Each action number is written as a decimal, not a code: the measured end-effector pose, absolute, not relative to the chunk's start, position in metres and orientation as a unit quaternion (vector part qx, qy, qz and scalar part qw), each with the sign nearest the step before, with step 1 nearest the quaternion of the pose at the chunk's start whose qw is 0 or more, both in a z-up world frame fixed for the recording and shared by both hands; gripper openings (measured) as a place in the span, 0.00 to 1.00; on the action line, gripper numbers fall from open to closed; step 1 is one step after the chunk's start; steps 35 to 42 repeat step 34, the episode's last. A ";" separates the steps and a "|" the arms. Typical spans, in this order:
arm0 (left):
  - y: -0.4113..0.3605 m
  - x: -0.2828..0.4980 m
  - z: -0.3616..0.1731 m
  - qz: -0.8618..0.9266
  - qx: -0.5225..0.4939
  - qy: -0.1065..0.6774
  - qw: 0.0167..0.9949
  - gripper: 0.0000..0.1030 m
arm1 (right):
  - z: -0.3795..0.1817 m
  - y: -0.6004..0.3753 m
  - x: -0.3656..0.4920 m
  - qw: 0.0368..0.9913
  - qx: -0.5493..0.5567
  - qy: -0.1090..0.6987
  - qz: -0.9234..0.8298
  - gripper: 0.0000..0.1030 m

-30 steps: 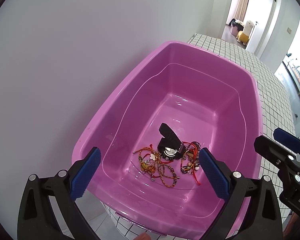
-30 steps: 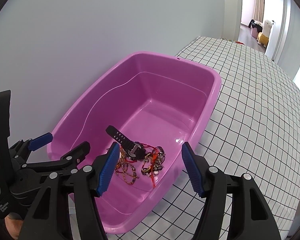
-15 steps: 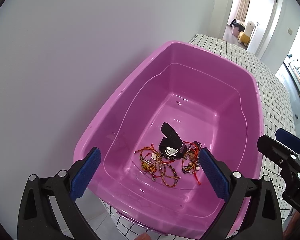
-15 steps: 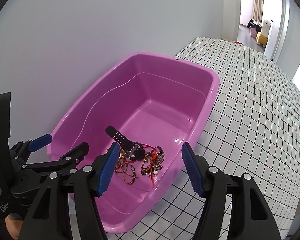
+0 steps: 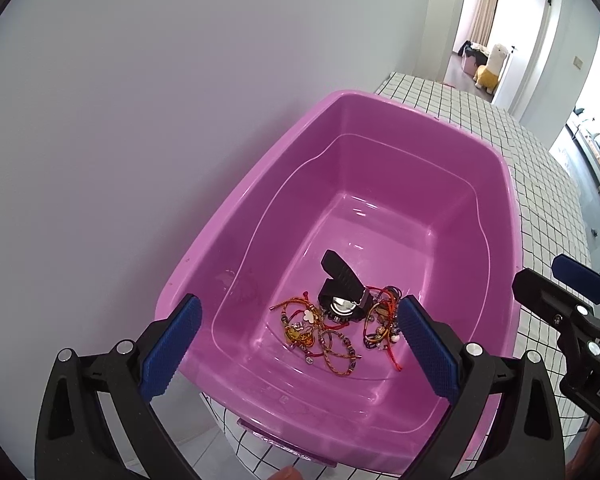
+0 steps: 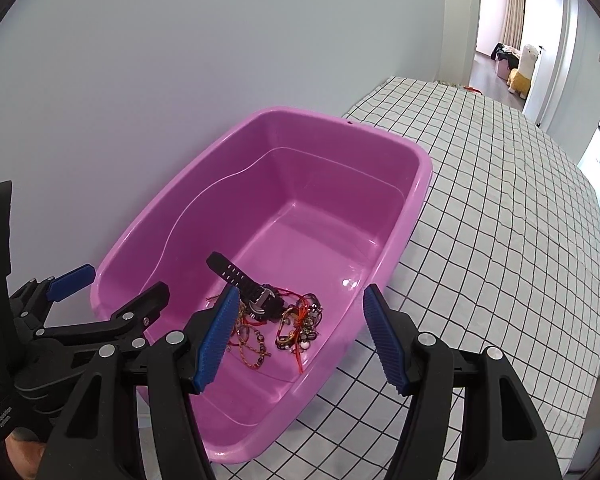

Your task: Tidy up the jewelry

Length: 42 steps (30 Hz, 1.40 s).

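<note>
Left wrist view first: my left gripper (image 5: 296, 344) hangs spread wide and empty above the near end of the pink tub (image 5: 236, 216); on the tub's floor I see a black watch (image 5: 342, 294) amid a tangle of bracelets (image 5: 324, 336). Right wrist view: my right gripper (image 6: 300, 338) is likewise released, holding nothing, over the same heap; the tub sits on a checked cloth (image 6: 500, 240) against the wall (image 6: 180, 60).

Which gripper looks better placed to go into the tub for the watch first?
Probably the left gripper: it is open, and the black watch lies centred between its fingers over the purple tub. The right gripper, also open, frames the bracelets more than the watch.
</note>
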<state>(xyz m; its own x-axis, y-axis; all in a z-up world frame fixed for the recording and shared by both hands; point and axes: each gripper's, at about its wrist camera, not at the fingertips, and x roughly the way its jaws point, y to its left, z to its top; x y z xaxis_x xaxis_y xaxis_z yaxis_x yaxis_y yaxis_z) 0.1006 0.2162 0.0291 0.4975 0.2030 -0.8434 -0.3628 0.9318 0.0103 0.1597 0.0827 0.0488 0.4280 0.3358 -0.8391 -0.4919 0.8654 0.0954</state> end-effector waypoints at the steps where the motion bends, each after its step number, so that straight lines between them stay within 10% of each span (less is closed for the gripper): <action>1: 0.216 0.100 0.030 0.165 -0.082 0.473 0.862 0.94 | 0.049 0.083 0.160 0.842 -0.083 0.474 0.245 0.60; 42: 0.214 0.096 0.035 0.171 -0.085 0.473 0.860 0.94 | 0.053 0.078 0.157 0.846 -0.086 0.470 0.239 0.60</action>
